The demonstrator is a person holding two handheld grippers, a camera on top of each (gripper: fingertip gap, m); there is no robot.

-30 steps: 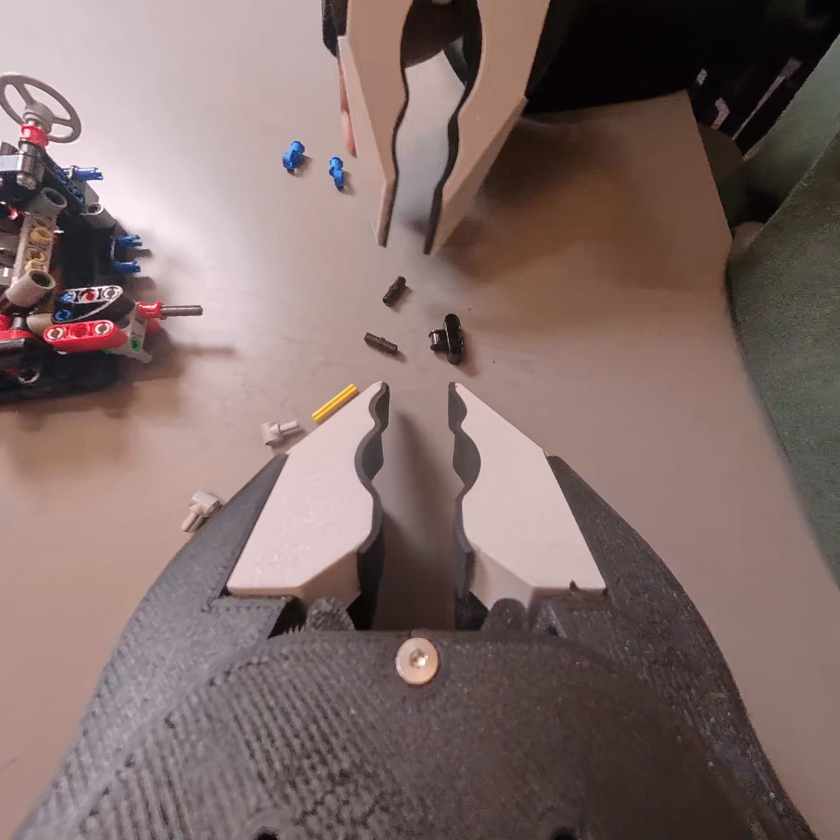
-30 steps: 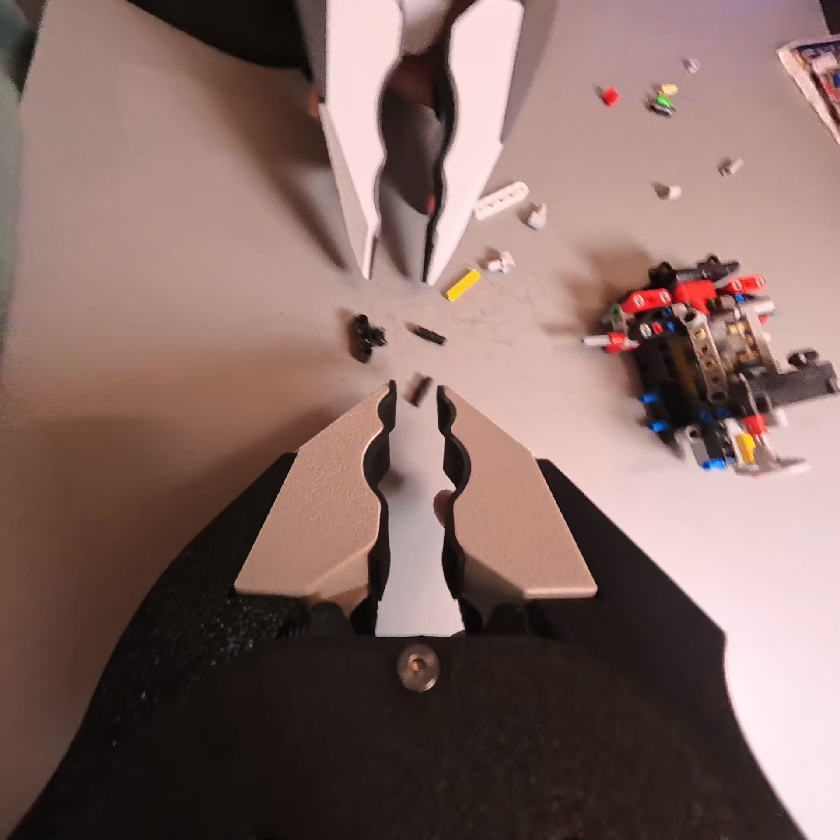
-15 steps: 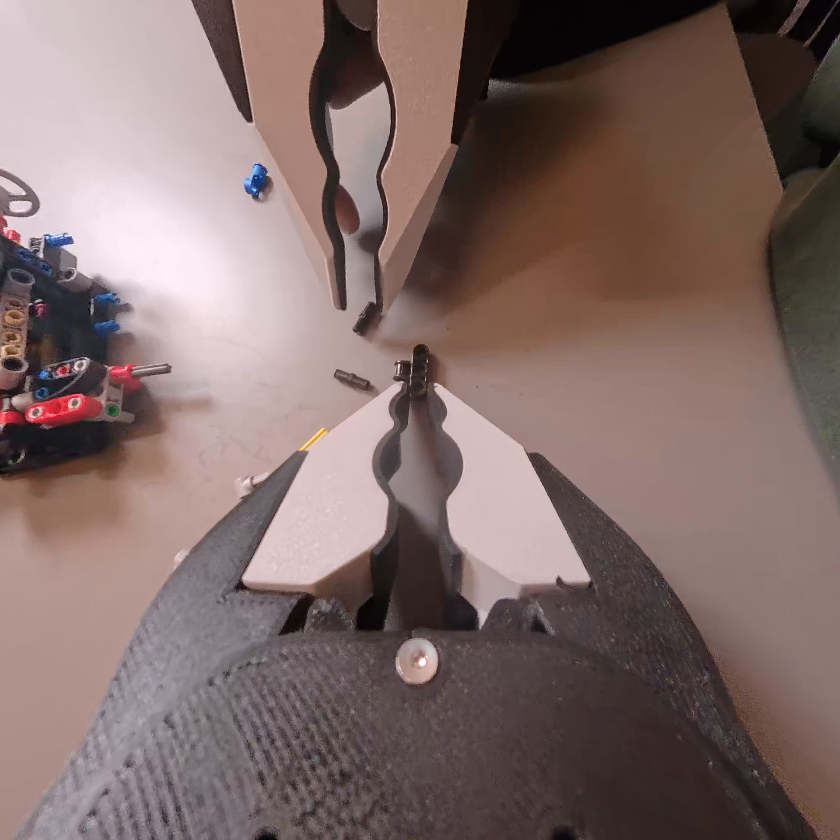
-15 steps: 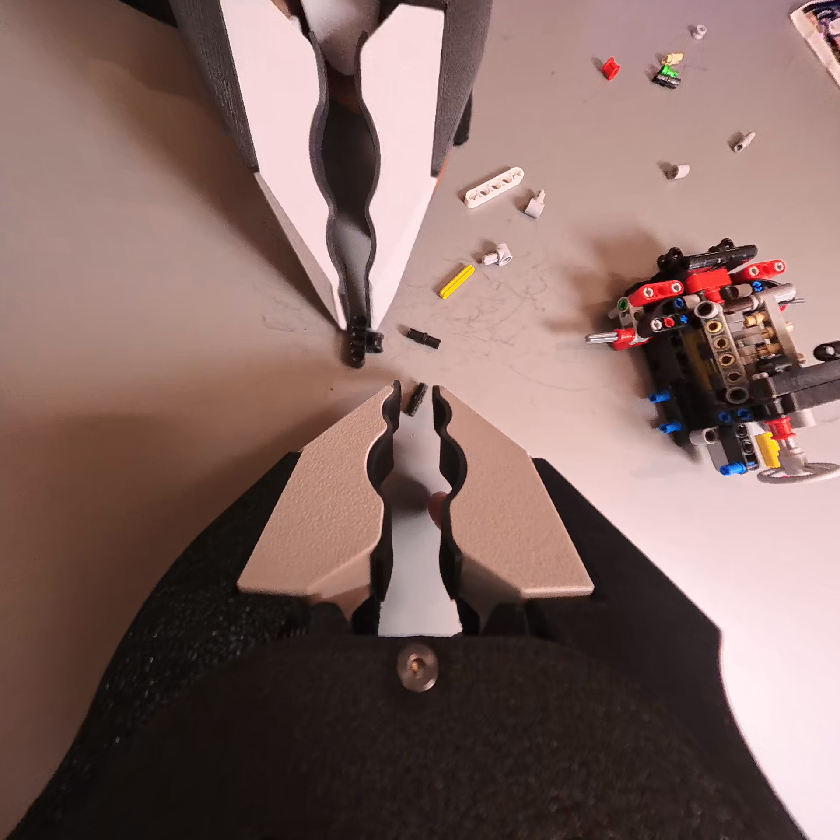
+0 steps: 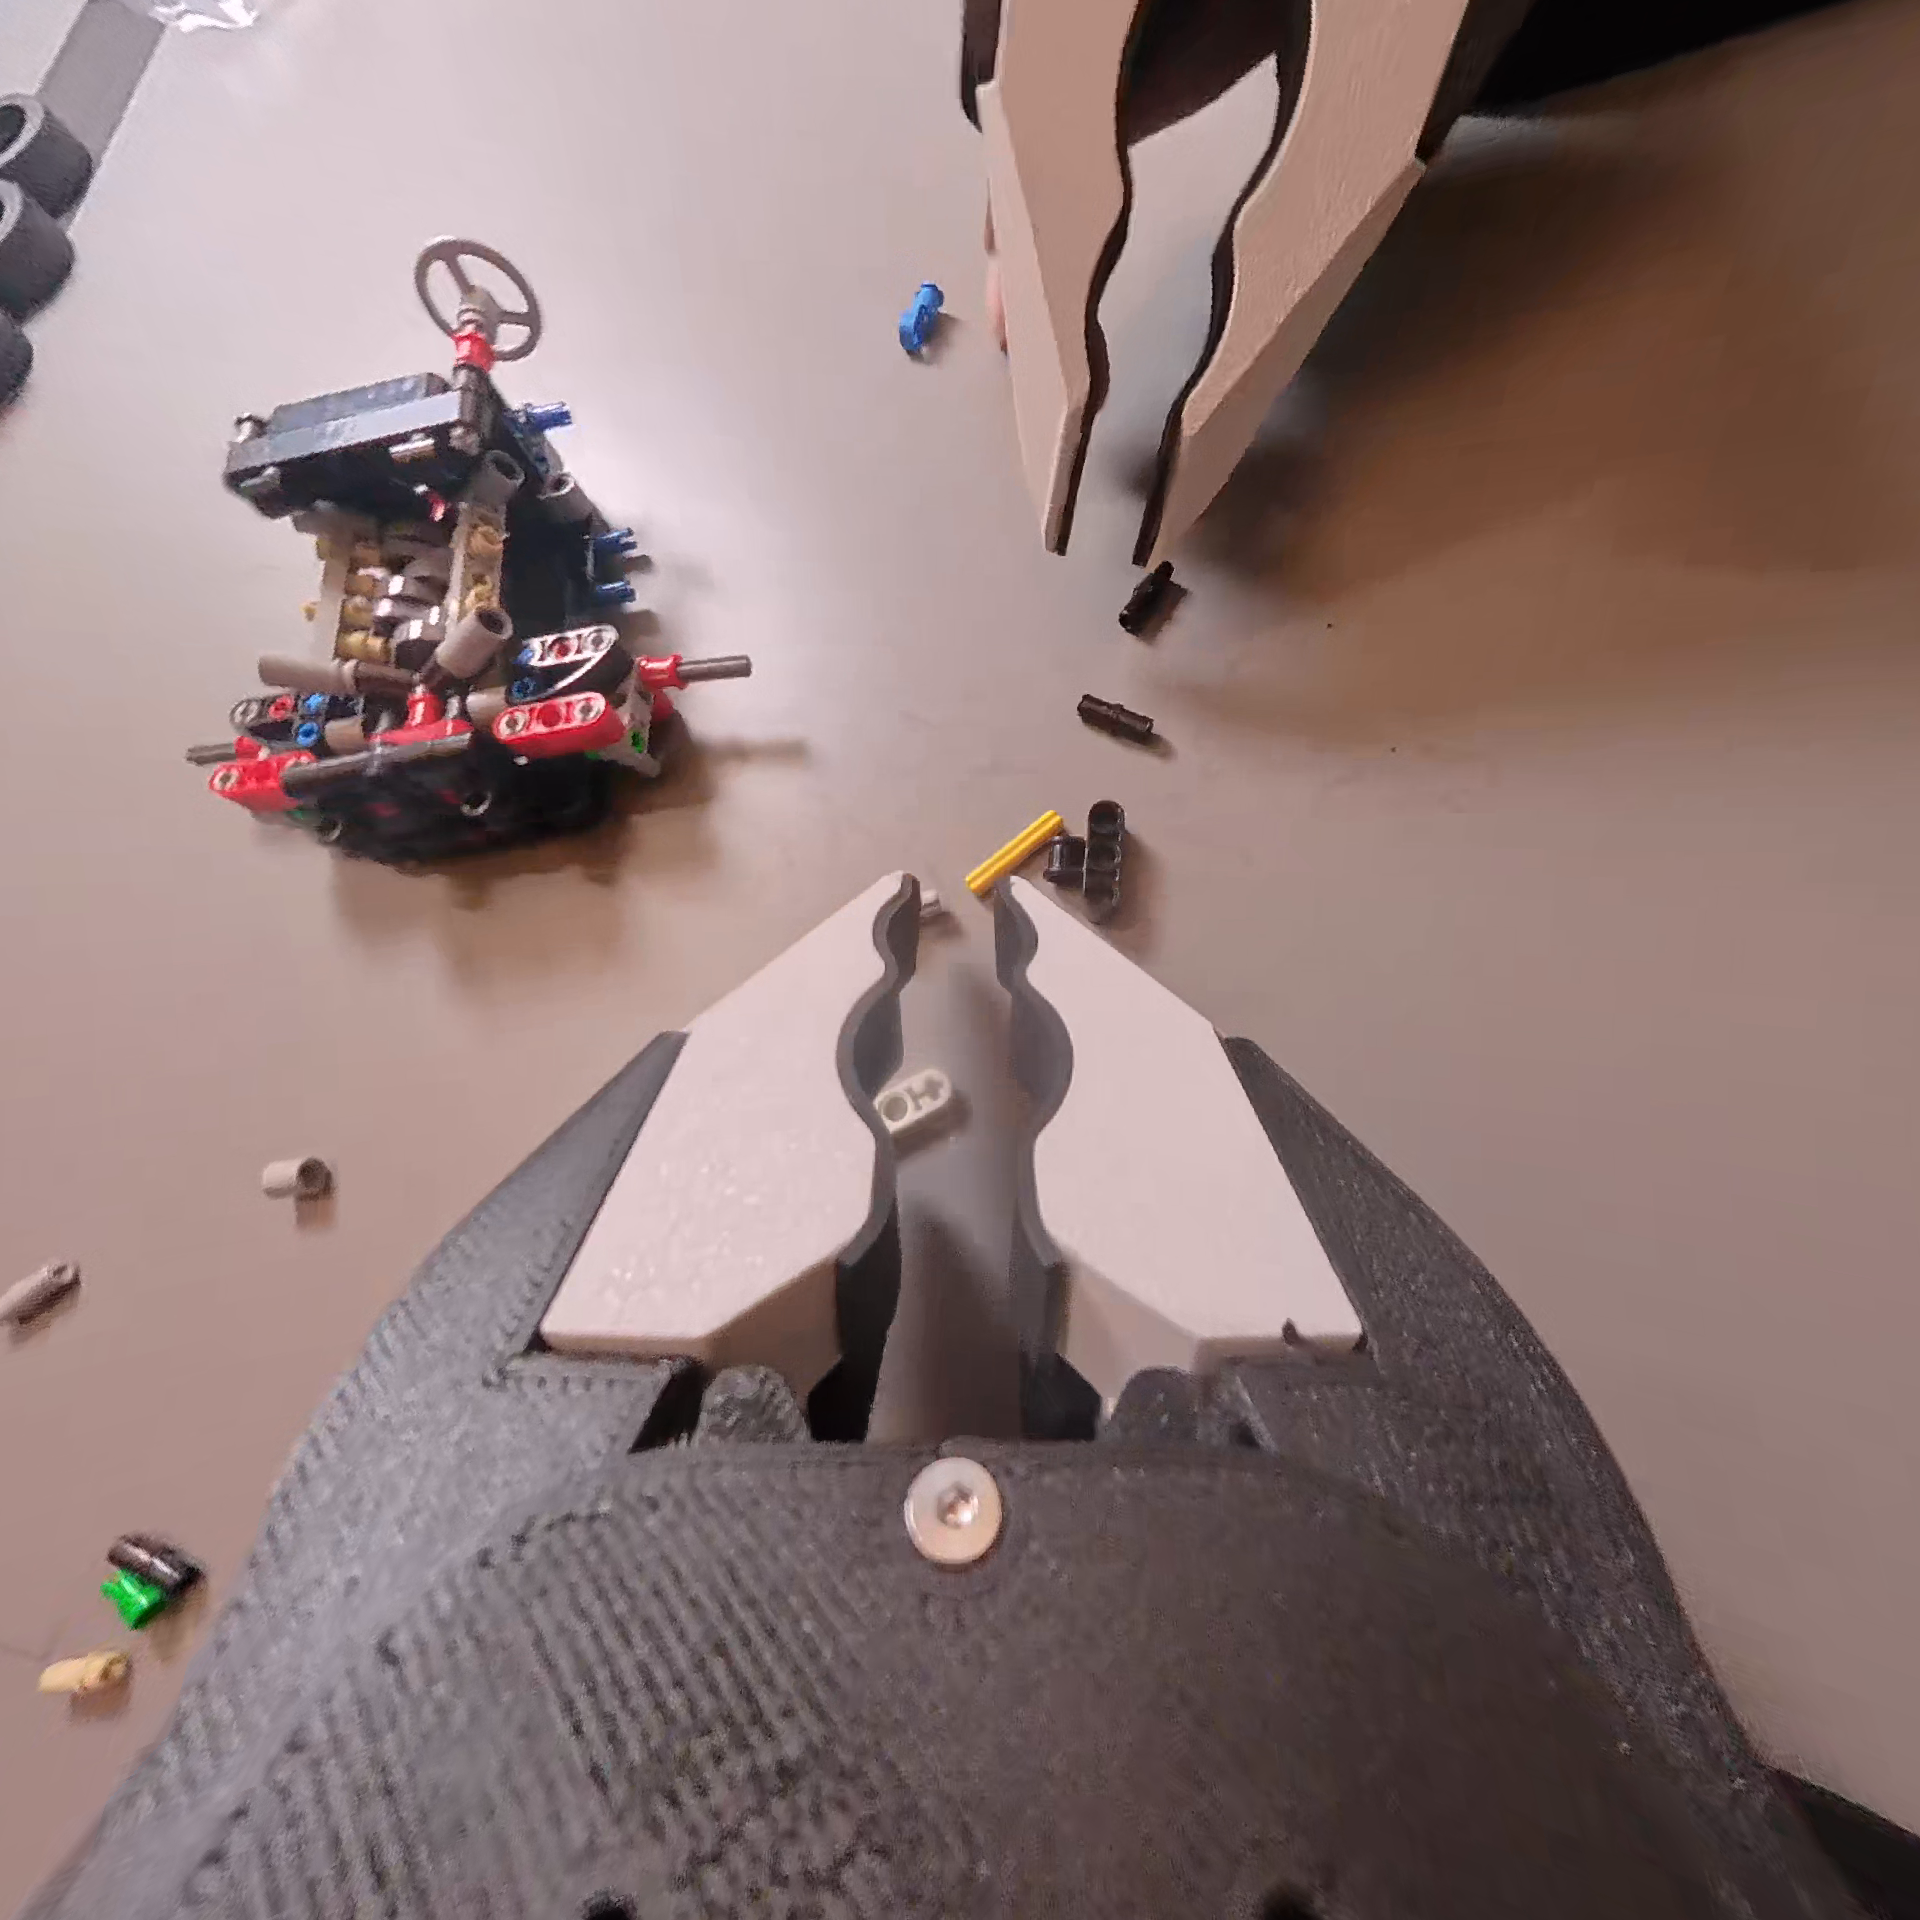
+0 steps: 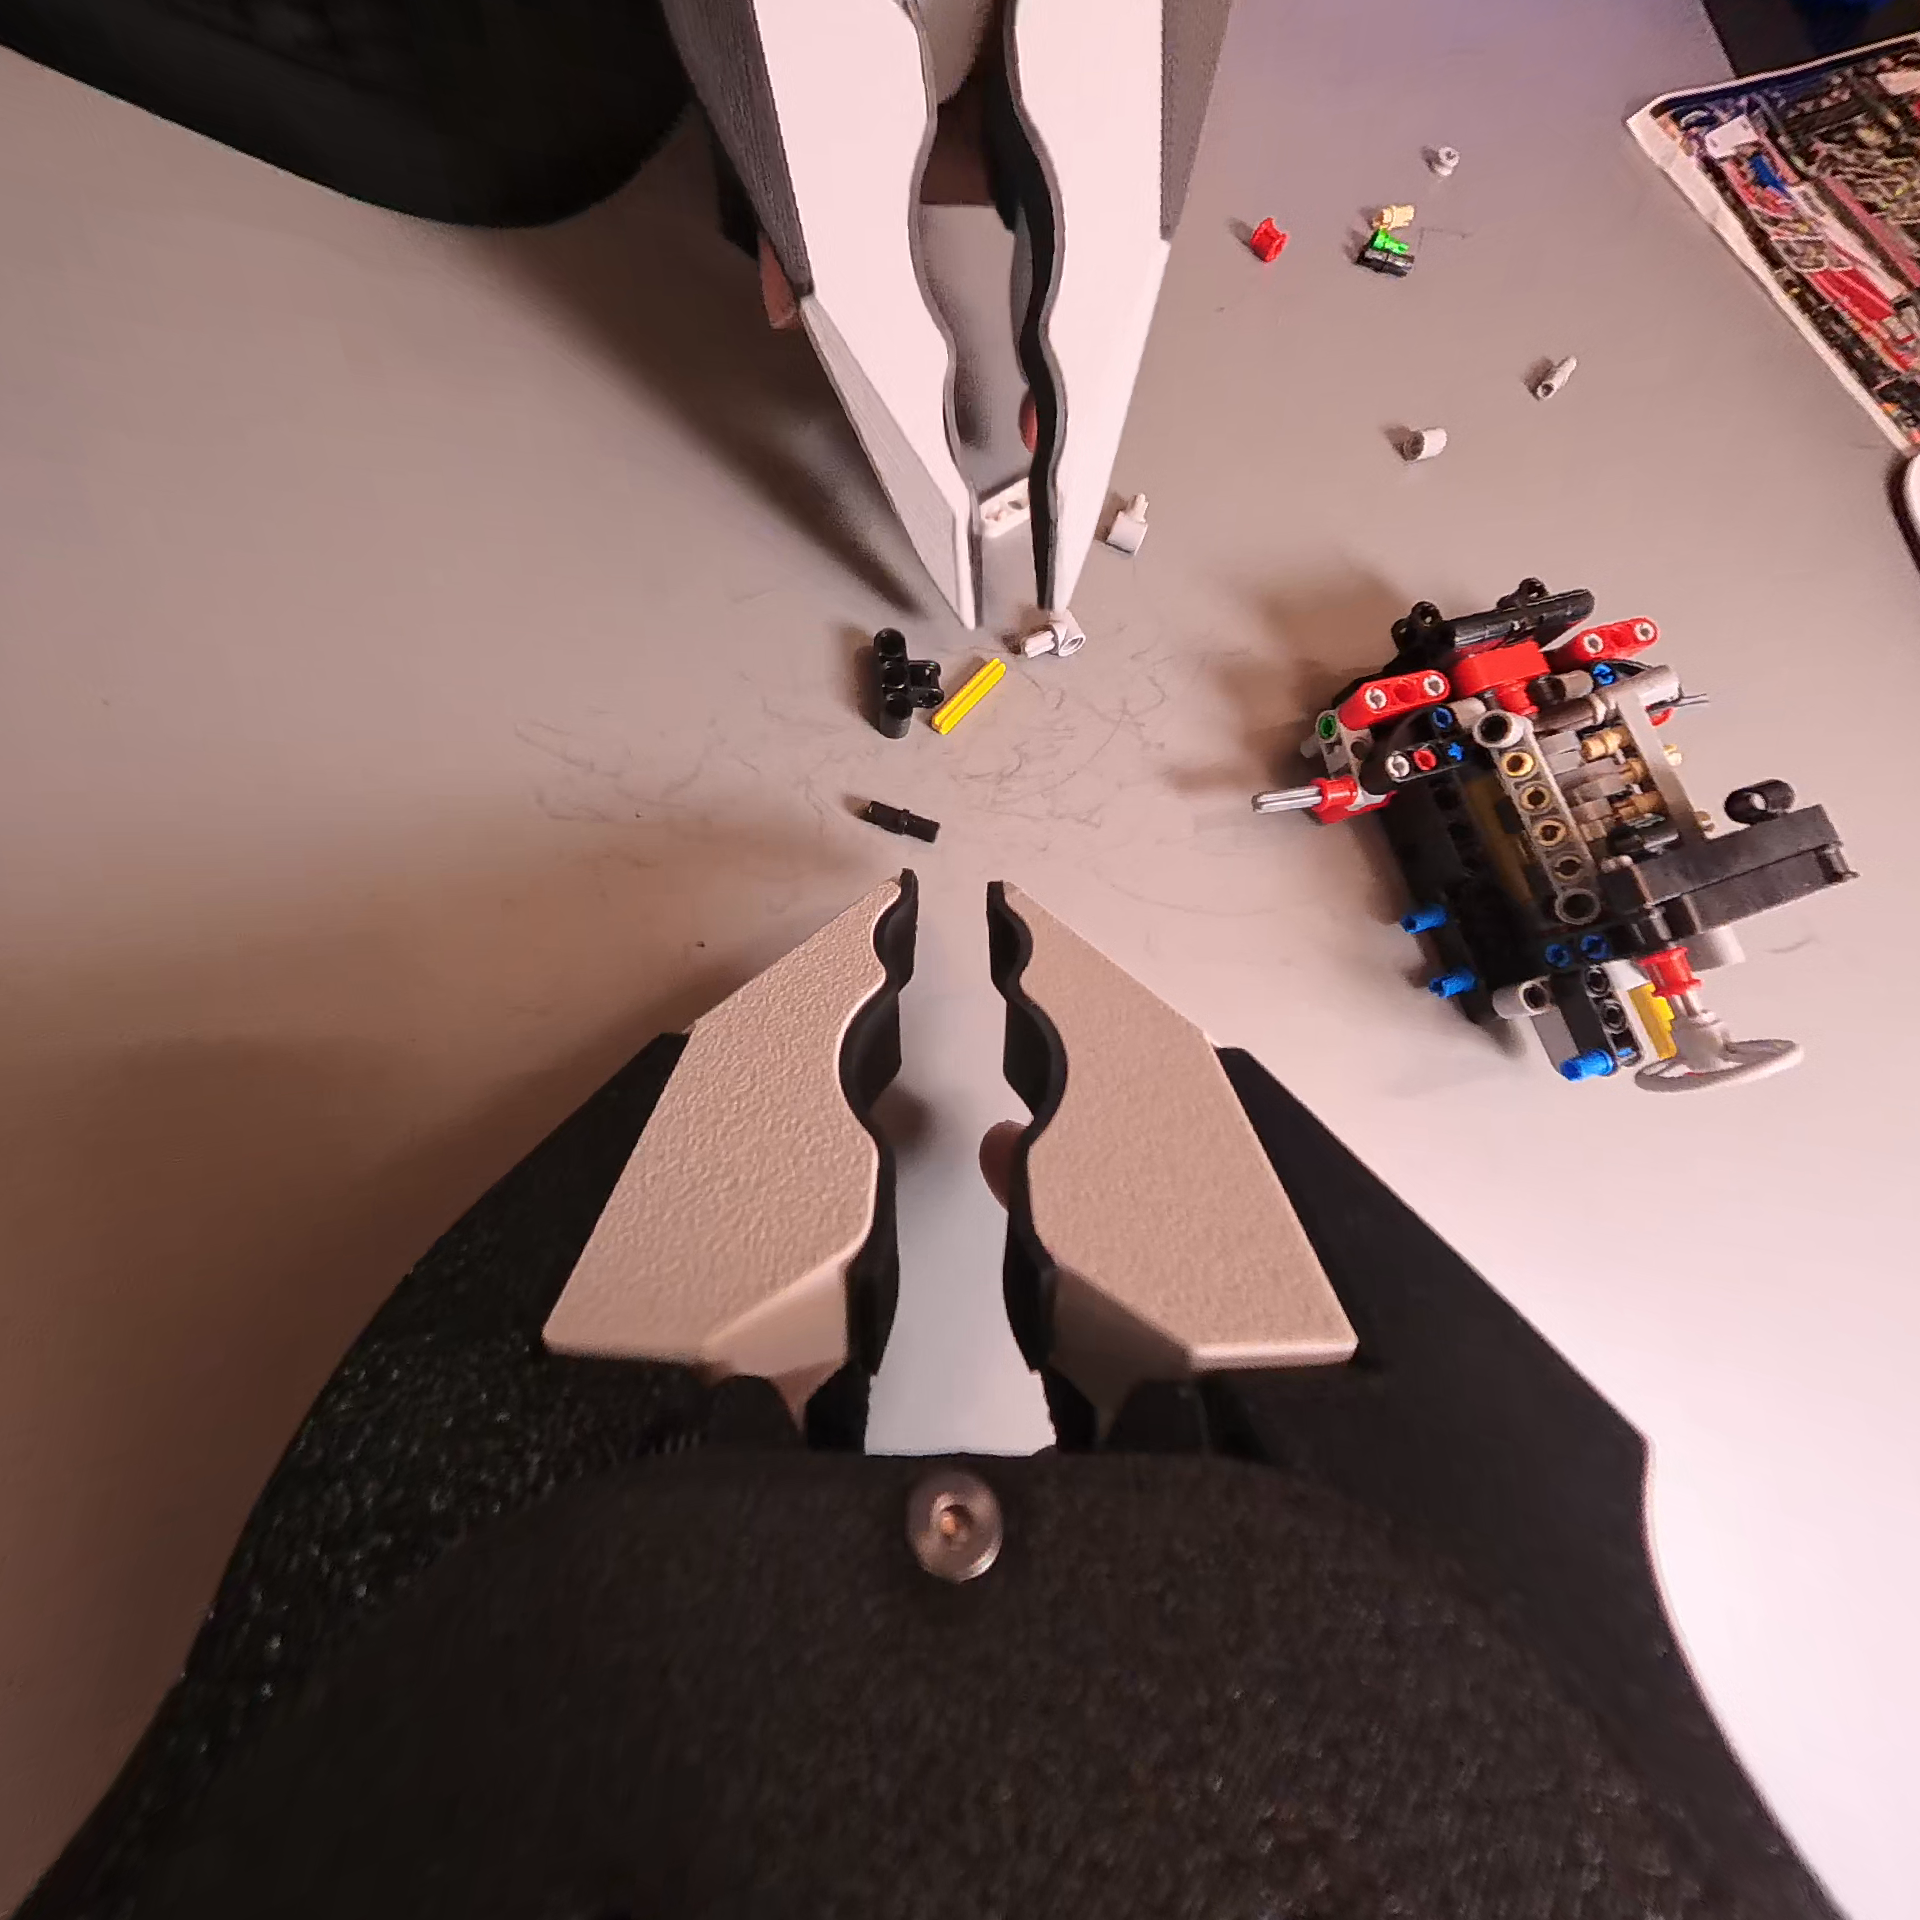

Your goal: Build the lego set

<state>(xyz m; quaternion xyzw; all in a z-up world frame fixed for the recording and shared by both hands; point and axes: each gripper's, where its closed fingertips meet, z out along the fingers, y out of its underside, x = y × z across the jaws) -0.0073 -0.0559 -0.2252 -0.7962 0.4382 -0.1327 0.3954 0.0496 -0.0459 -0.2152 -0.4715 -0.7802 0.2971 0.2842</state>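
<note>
The pale, scratched surface (image 6: 416,623) carries a half-built lego model (image 6: 1558,821) — black, red and grey, with a grey steering wheel. Well apart from the model lie a yellow axle (image 6: 968,695), a black connector (image 6: 900,681) touching it and a black pin (image 6: 900,818). The left gripper (image 5: 954,902) hovers just beside the axle, jaws slightly apart and empty; the right gripper (image 6: 952,885) — also parted, holding nothing — hangs just beside the pin.
</note>
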